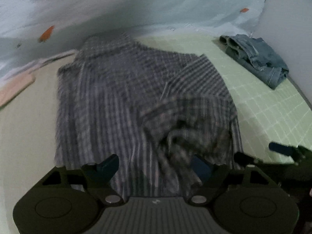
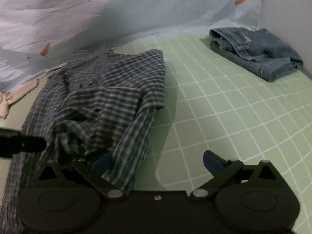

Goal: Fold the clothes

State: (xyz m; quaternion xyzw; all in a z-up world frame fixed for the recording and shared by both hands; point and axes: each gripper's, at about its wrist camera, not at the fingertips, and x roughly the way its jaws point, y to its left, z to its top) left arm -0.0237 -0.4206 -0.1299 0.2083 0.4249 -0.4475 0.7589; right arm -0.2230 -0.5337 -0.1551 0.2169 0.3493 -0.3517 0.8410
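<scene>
Both grippers point steeply down over the green gridded mat (image 2: 234, 107). Left gripper (image 1: 156, 165) has its jaws wide over the near hem of the plaid shirt (image 1: 117, 97), cloth bunched between the fingers, though blur hides whether the pads touch it. Right gripper (image 2: 158, 161) stands wide apart too, a shirt fold draped beside its left finger (image 2: 103, 161), the other over bare mat. Folded jeans (image 2: 257, 54) lie well apart at the far right corner.
</scene>
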